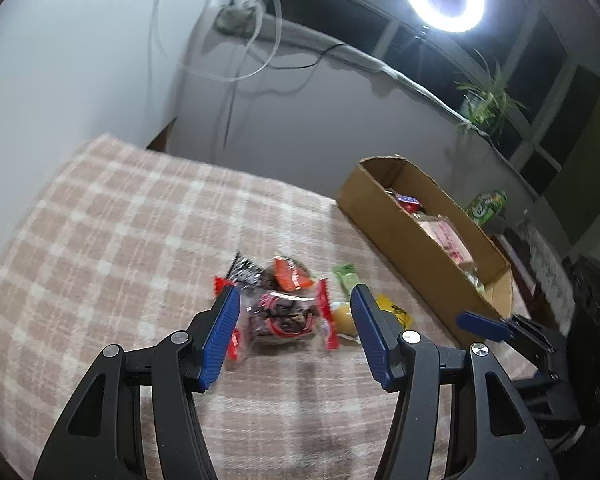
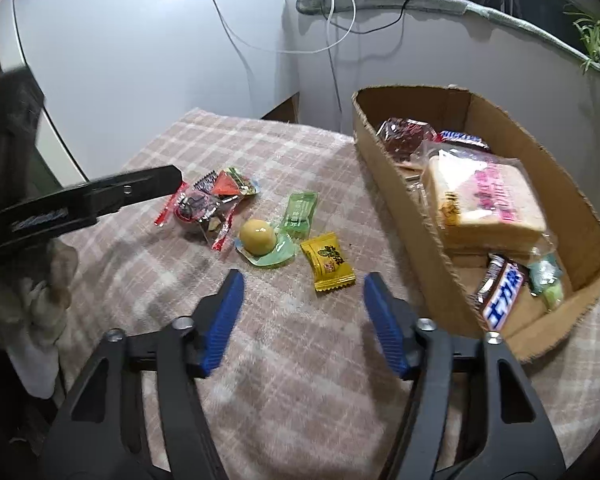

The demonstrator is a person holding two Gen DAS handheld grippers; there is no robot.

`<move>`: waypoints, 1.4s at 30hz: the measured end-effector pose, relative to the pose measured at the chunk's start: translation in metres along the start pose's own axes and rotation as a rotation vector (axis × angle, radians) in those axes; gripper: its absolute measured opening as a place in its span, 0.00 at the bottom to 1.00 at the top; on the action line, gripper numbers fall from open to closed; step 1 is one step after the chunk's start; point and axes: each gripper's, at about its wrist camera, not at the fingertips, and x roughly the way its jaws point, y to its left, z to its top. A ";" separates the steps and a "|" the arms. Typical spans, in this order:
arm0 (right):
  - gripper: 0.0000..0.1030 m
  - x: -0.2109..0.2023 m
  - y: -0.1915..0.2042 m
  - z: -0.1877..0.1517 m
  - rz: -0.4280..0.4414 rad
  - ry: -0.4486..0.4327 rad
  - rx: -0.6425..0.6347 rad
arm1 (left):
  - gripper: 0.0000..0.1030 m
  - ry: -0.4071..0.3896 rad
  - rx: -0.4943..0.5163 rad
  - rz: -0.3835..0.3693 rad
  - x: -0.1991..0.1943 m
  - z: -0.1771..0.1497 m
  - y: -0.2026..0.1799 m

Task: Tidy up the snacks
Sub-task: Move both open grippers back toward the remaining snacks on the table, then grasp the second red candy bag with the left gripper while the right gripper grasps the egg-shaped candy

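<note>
Left wrist view: the left hand-held gripper has blue-padded jaws spread and empty above a blurred heap of red and clear plastic snack packets at frame centre, on a counter under a pink-and-cream checked cloth. The heap's count is hard to make out. A long open brown cardboard box at right hides most of its contents. The right hand-held gripper shows only partly at the right edge.

Right wrist view: the right hand-held gripper's jaws are spread, nothing between them. Just beyond lie one yellow wrapped candy, one round yellow jelly cup and one green sachet. The left gripper's black finger covers part of the heap.
</note>
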 end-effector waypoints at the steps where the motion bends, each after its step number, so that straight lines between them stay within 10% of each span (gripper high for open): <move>1: 0.54 0.004 0.000 0.000 0.001 0.006 0.004 | 0.55 -0.006 0.032 0.008 -0.001 0.000 -0.007; 28: 0.48 0.064 0.039 0.025 0.029 0.069 -0.161 | 0.74 0.119 0.028 0.127 0.046 -0.006 0.003; 42: 0.47 0.067 0.040 0.034 0.029 0.051 -0.170 | 0.63 0.123 -0.019 0.095 0.044 -0.008 0.018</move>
